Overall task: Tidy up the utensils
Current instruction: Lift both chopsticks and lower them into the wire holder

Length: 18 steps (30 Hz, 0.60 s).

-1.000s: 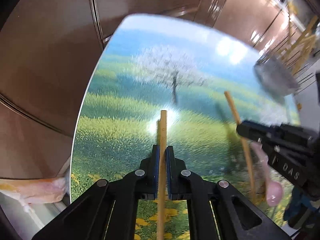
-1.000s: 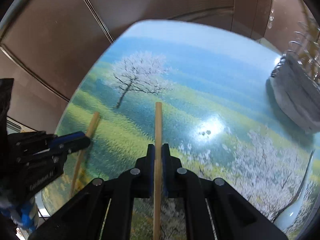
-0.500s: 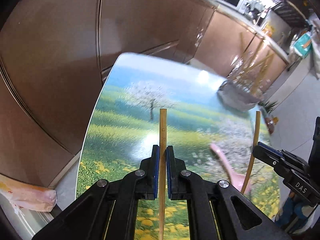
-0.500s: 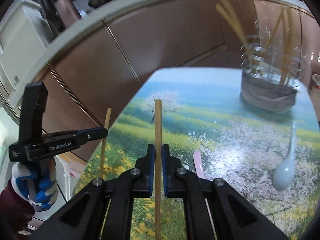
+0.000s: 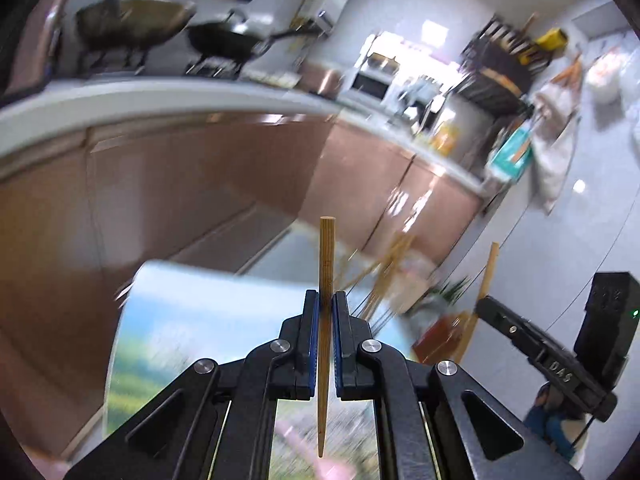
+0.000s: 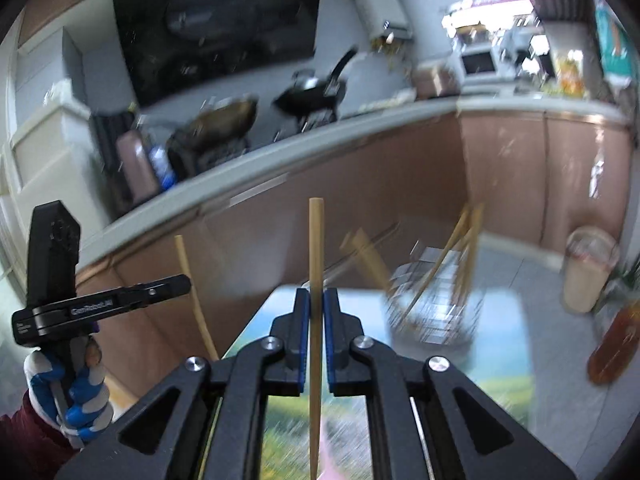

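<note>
A thin wooden chopstick with a blunt upper end (image 5: pixel 325 280) stands almost upright in the middle of the left wrist view, pinched between the blue pads of the black left gripper (image 5: pixel 325 308); its thick end rises well above the fingertips and its tapered tip hangs down below the pads toward the bottom of the frame. In the right wrist view a second pale wooden chopstick (image 6: pixel 315 280) is clamped the same way in the black right gripper (image 6: pixel 316 306), jaws pressed together on it, the stick running from above the fingertips at mid-frame down to the lower edge. Each claw also shows in the other's camera: the right gripper (image 5: pixel 486 306) sits at the lower right of the left view, its stick (image 5: pixel 482 300) slanting up past it, and the left gripper (image 6: pixel 182 282) sits at the left of the right view, carried by a hand in a blue and white glove (image 6: pixel 66 384) with a dark red sleeve. Below both claws lies the glossy table top printed with a meadow and blossom landscape (image 6: pixel 504 344), blurred. Toward the right centre of the right view a wire utensil basket with a grey band (image 6: pixel 432 320) stands on that top with several chopsticks leaning in it. Behind, pinkish-brown cabinet fronts (image 6: pixel 512 184) run under a pale counter, with a black frying pan (image 6: pixel 312 98) on the stove at upper centre.
</note>
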Motion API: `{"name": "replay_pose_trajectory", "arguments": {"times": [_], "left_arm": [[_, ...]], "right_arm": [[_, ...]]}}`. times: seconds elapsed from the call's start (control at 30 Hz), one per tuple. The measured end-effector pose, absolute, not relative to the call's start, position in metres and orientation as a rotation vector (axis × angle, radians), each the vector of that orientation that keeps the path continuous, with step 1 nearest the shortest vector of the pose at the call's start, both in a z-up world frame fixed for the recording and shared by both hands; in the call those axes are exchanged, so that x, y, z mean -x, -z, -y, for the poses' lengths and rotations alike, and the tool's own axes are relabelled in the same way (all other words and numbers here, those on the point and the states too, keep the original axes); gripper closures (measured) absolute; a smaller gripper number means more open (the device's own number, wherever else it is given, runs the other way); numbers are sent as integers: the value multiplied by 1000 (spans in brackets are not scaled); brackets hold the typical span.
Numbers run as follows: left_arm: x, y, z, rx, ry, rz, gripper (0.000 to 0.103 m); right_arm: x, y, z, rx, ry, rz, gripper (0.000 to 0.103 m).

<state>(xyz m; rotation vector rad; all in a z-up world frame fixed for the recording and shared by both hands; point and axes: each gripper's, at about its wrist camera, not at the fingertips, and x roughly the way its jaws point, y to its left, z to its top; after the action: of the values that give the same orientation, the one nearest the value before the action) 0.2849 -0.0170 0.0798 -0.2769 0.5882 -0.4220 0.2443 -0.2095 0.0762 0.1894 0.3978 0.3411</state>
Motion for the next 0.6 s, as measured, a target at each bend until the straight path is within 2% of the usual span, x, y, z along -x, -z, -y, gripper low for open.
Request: {"name": "replay_pose_trajectory", "arguments": {"times": [0.17, 0.27, 0.37, 0.6], "left_arm": [[-328, -121, 65, 262, 460, -477, 97], [-358, -129, 95, 243, 471, -422, 97], [-378, -126, 121, 218, 464, -388, 97], [-426, -72, 172, 111, 403, -388, 97]], "right_arm": [[-277, -124, 242, -177, -281, -275, 97], [-299, -133, 258, -180, -253, -213, 97], [-326, -125, 270, -176, -207, -170, 97], [-381, -73, 286, -150, -90, -149, 97]]}}
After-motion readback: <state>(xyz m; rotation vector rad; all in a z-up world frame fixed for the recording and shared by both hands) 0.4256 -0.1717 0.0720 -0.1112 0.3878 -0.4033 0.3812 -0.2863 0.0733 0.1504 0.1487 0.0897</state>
